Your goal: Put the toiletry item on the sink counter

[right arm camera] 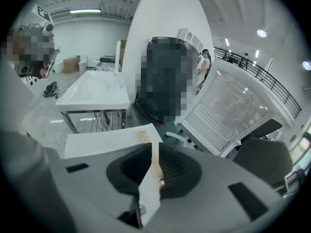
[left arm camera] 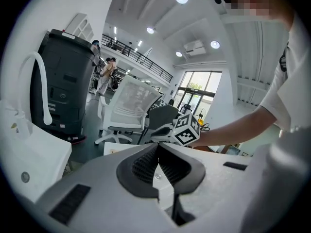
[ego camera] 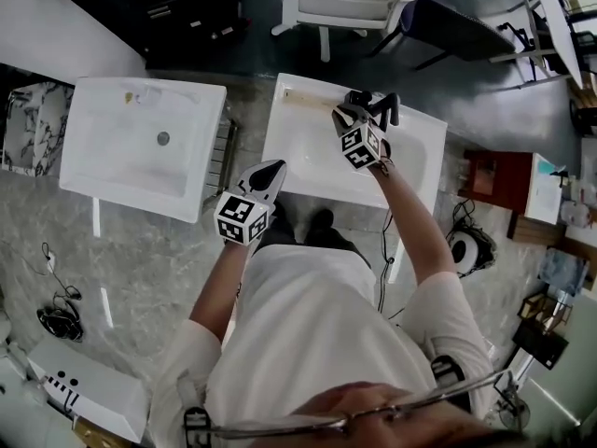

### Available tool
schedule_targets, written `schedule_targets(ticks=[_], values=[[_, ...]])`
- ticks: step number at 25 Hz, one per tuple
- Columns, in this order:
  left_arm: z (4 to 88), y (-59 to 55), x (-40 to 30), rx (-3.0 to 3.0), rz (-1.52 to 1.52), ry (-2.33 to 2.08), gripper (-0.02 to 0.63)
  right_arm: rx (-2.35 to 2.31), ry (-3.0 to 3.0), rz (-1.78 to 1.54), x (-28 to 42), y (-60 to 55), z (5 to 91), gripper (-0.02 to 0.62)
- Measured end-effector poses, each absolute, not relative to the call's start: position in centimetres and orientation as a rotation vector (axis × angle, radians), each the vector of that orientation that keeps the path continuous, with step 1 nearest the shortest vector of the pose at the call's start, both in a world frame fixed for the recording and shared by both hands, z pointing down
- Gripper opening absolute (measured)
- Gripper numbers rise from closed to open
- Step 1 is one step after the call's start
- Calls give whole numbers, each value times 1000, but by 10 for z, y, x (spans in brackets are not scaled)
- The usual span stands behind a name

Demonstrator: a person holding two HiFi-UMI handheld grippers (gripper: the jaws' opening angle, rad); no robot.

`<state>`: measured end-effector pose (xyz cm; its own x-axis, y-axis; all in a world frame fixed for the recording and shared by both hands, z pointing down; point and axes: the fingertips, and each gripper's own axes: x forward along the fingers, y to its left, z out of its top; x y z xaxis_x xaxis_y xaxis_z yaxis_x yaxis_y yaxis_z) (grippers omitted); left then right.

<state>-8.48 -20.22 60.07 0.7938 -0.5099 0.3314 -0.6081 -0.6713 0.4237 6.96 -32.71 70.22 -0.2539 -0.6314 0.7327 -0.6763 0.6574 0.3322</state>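
Right hand-held gripper (right arm camera: 152,149) is pinched narrow on the toiletry item (right arm camera: 144,138), a thin tan stick. One end sits between the pads, and the rest runs out ahead along the back rim of the sink counter (ego camera: 422,138). Left hand-held gripper (left arm camera: 158,161) has its jaws together and empty, and hovers at the sink counter's front edge.

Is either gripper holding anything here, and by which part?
The right gripper has one end of the thin tan toiletry item between its jaws; a firm grip cannot be told. The left gripper is shut, empty.
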Motion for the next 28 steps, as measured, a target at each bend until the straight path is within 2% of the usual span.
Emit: schedule_targets(ticks=[13,28], values=[[566,-191,-57,2461,160,-856,5,1171,-2081,81,97,-267,631,23],[538,-168,-24,2545,207,-866,3,1293,-2233,166,122,-211,570,6]])
